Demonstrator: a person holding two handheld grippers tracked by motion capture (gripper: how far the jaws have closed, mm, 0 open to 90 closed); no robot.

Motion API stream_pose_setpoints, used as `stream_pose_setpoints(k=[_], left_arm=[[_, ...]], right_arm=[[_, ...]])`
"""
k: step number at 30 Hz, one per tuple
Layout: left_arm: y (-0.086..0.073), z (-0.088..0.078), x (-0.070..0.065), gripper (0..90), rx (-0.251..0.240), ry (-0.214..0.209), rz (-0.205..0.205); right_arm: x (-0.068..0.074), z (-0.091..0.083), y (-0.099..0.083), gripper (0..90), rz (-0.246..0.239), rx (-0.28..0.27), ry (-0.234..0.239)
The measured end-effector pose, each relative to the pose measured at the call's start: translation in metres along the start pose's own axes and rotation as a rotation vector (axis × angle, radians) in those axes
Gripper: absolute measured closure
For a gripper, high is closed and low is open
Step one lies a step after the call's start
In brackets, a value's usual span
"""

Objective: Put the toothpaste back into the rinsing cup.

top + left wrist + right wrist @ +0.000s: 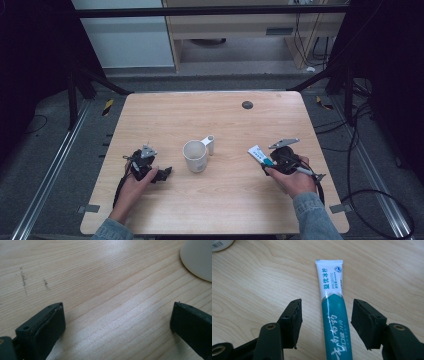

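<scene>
A white and teal toothpaste tube (256, 152) lies flat on the wooden table (225, 210) at the right. In the right gripper view the tube (331, 290) runs lengthwise between the two black jaws, with a gap of bare wood on each side. My right gripper (267, 162) (327, 303) is open around it, and its pads touch nothing. My left gripper (165, 174) (117, 307) rests low over the table at the left, wide open, with only wood between its jaws. A cream mug (195, 156) (197, 260) stands upright mid-table.
A small white cylinder (210, 145) stands right beside the mug. A white object with a barcode label (219, 243) sits at the top left corner of the right gripper view. A dark round plug (247, 104) is set in the table's far side.
</scene>
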State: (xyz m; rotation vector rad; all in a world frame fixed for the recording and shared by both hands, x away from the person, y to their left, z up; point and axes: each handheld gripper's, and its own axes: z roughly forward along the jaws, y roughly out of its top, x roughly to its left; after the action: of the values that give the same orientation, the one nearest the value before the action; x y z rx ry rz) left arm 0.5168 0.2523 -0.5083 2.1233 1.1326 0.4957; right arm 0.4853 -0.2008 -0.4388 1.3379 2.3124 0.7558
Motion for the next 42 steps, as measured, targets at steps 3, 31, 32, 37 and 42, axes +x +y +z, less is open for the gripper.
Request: stream_pose_setpoints(k=[3,31,32,37,42], left_arm=[[0.000,0.000,0.000,0.0,0.000,0.000,0.000],[0.001,0.001,0.001,0.0,-0.001,-0.001,0.001],[0.001,0.001,0.001,0.0,0.000,-0.001,0.001],[0.001,0.001,0.001,0.0,-0.001,-0.001,0.001],[0.001,0.001,0.001,0.0,-0.001,-0.002,0.002]], right_arm=[[-0.008,0.001,0.003,43.5,0.007,0.034,0.017],[-0.020,0.021,0.008,47.0,0.011,0.148,0.040],[-0.020,0.021,0.008,47.0,0.010,0.149,0.043],[-0.021,0.024,0.008,47.0,0.009,0.163,0.041],[-0.020,0.030,0.009,47.0,0.008,0.179,0.046]])
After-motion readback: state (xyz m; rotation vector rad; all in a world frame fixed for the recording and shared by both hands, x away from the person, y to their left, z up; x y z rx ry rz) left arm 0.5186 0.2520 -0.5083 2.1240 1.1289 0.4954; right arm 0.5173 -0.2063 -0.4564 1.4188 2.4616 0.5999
